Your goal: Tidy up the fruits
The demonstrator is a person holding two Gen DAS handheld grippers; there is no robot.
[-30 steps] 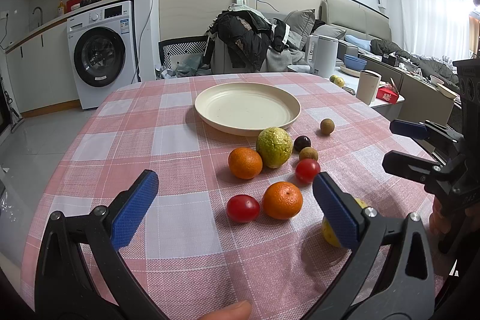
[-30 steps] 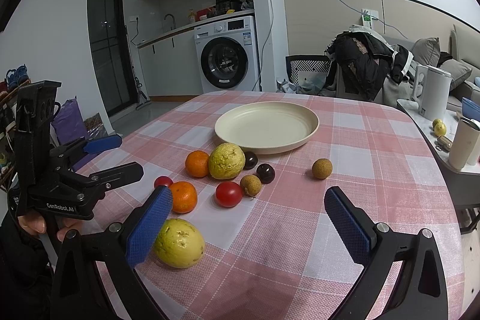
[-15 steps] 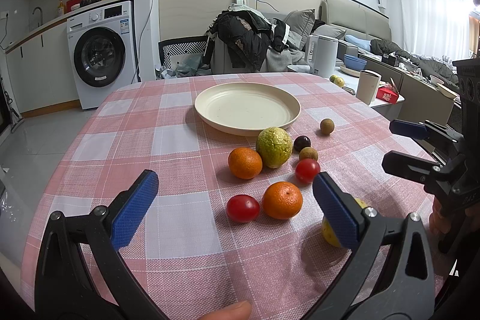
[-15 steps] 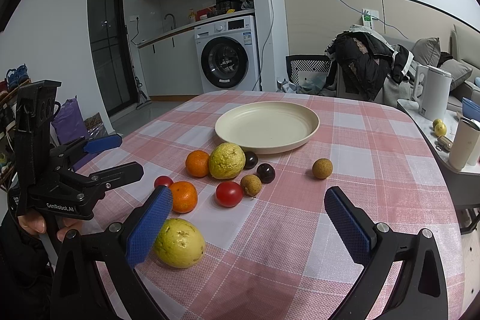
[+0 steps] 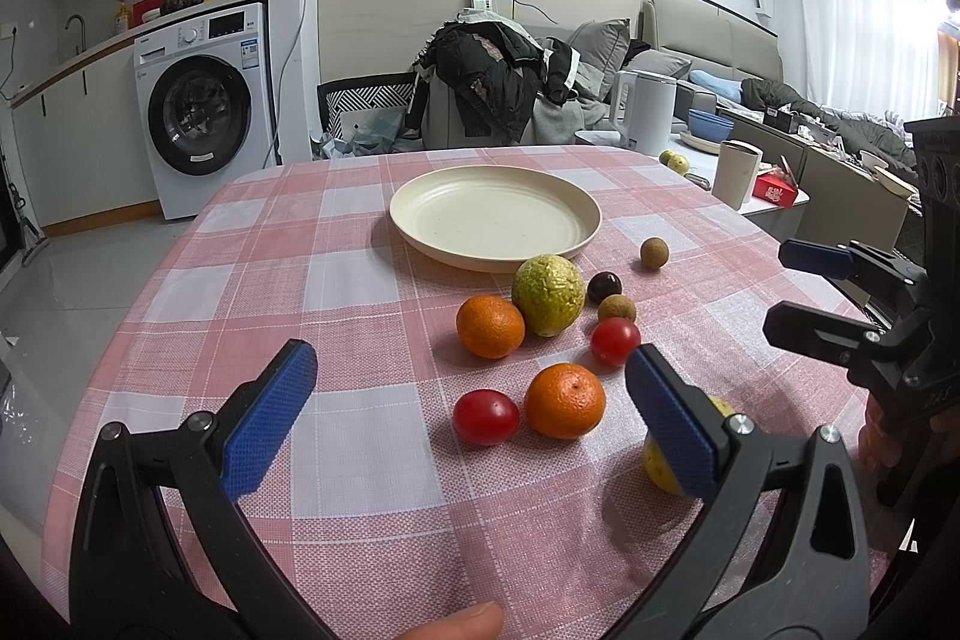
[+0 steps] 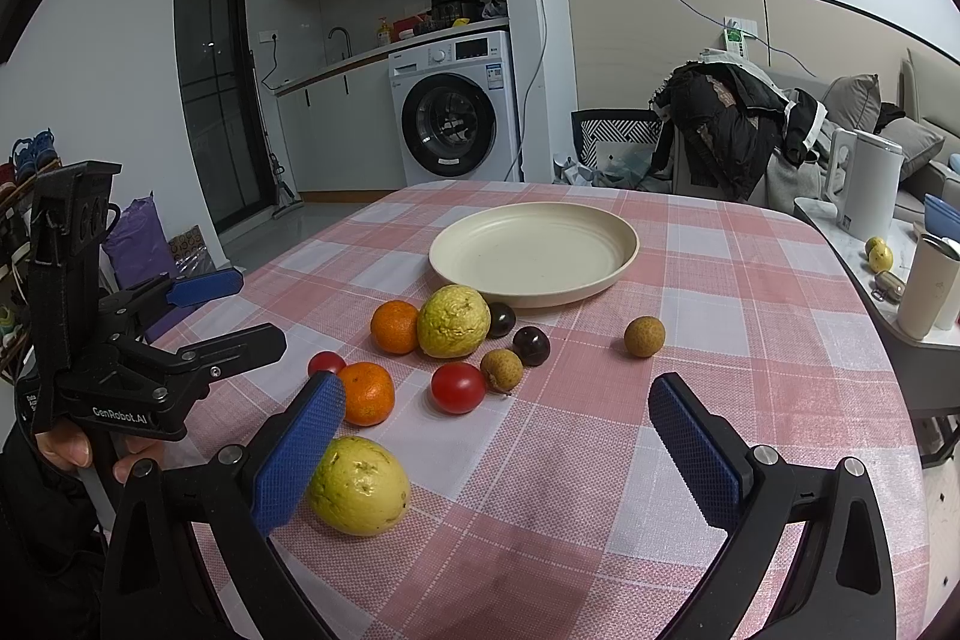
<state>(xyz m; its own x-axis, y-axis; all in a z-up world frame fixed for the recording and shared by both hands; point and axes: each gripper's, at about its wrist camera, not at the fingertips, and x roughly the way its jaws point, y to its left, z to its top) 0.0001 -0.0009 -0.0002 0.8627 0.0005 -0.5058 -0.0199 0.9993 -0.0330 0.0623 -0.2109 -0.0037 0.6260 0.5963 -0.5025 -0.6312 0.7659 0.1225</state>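
An empty cream plate stands mid-table on the pink check cloth. In front of it lie a green-yellow fruit, two oranges, two red tomatoes, dark plums, brown longans and a yellow fruit. My left gripper is open and empty, held above the near fruits. My right gripper is open and empty; its left finger is next to the yellow fruit.
A chair draped with dark clothes stands behind the table. A side counter with a white kettle and cup is at the right. A washing machine is at the back left.
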